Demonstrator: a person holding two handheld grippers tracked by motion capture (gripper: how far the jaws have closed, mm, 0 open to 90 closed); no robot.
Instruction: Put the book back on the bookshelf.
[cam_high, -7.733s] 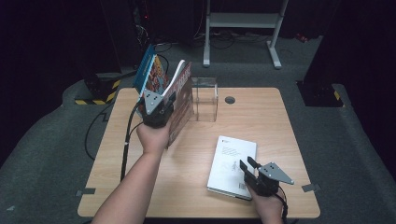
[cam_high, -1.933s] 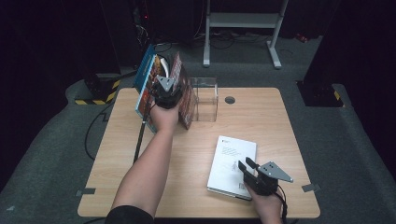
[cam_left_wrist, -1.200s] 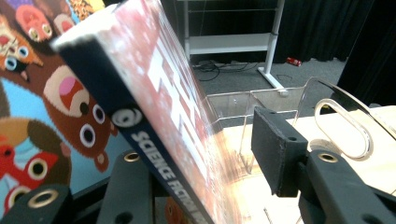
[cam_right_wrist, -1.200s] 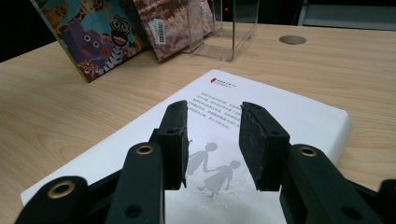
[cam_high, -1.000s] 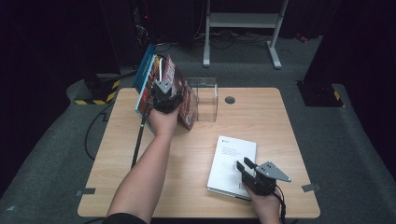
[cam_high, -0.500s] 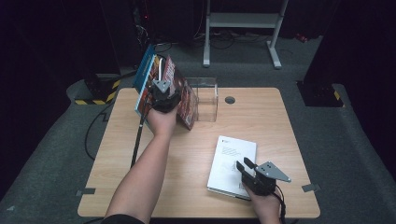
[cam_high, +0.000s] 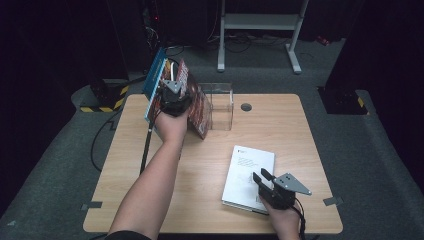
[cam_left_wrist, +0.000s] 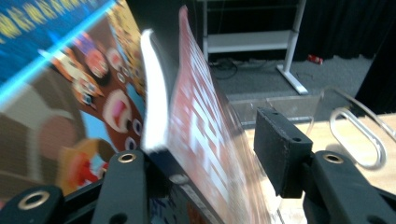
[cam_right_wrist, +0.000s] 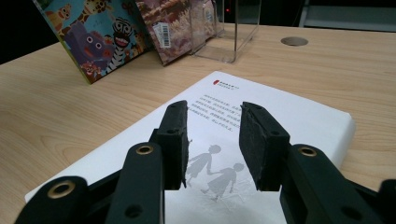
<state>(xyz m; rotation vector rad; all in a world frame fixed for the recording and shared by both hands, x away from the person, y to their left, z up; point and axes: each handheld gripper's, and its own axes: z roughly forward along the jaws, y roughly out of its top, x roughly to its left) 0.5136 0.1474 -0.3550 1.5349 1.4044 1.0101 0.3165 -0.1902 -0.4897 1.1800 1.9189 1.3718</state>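
Books at the clear stand: left-hand shelving step in hand

Landmark for all places is the clear stand, an acrylic holder at the far side of the table.

Left gripper: raised among the leaning books on the left side of the stand. In the left gripper view its jaws stand apart with the red-patterned book between them. The right pad is visibly off the cover. The left pad sits by the book's lower edge, and blur keeps me from confirming contact, so this appears to be a loose straddle rather than a pinch. The cartoon-cover book leans just beside the red one, farther from the stand.

Right gripper: well apart from the stand, on the near side of the table. It rests over the white book, which lies flat and closed. Its jaws stand parted above the cover, gripping nothing.

Step judged in hand: settling the red-patterned book upright against the stand, with the white book waiting its turn.

Next move, as judged: the left gripper must either close firmly on the red cover or draw clear without dragging the leaning books over. The right gripper then needs an edge of the white book to lift it toward the stand.
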